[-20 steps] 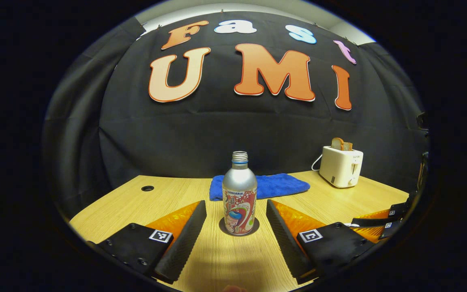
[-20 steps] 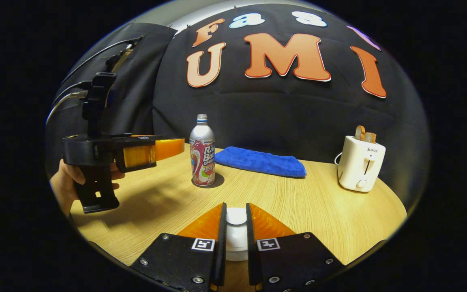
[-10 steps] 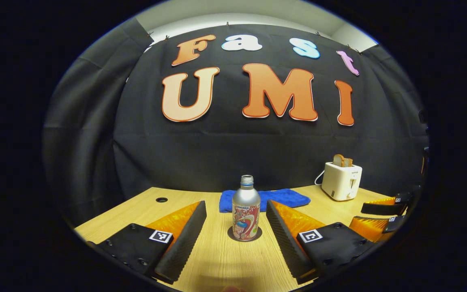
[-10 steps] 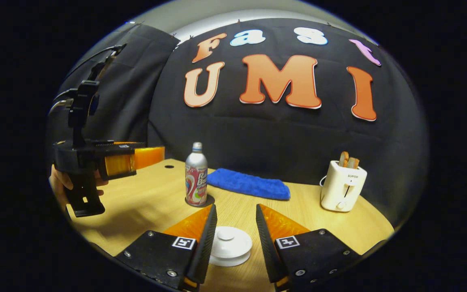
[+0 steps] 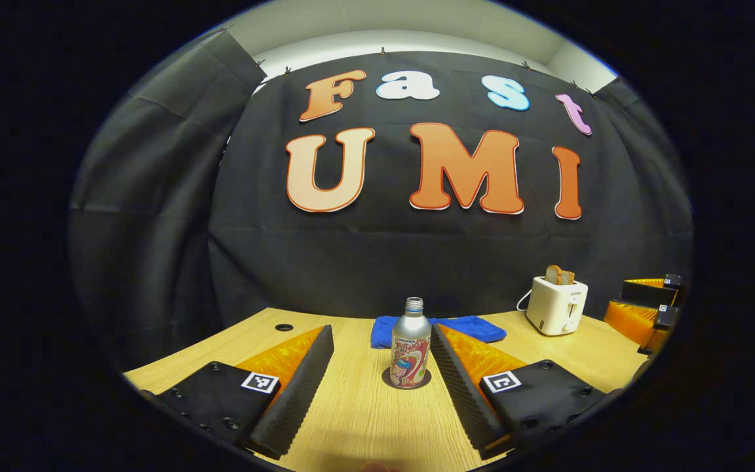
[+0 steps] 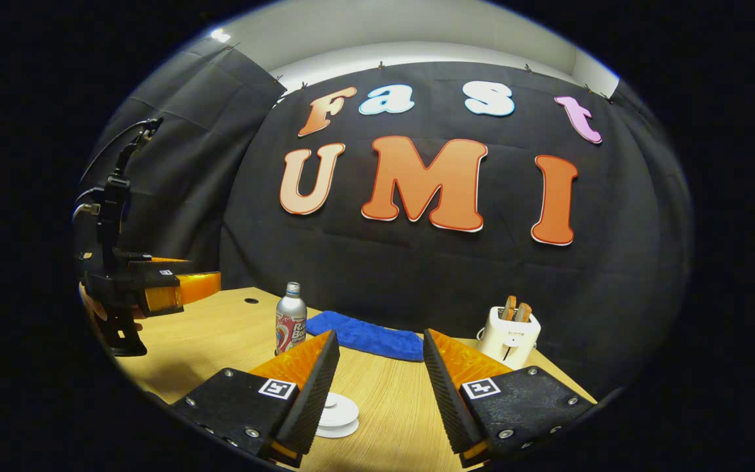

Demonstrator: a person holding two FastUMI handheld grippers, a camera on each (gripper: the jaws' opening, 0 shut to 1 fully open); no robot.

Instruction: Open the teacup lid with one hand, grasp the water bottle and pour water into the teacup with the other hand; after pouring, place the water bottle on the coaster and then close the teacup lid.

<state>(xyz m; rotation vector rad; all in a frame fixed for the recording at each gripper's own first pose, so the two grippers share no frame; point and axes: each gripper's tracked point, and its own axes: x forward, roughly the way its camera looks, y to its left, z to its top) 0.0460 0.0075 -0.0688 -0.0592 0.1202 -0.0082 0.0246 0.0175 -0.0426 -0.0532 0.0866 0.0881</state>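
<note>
Bottle (image 5: 411, 351) stands upright on a dark coaster (image 5: 387, 379) on the wooden table (image 5: 364, 419), before black cloth walls. Both the left gripper (image 5: 381, 383) and right gripper (image 6: 377, 387) hang released, jaws spread, holding nothing. Teacup lid (image 6: 338, 414) sits closed.

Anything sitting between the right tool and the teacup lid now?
Nothing visible does. The white teacup lid sits on the table just below the open right tool, partly behind its left finger; bottle and toaster stand farther back.
</note>
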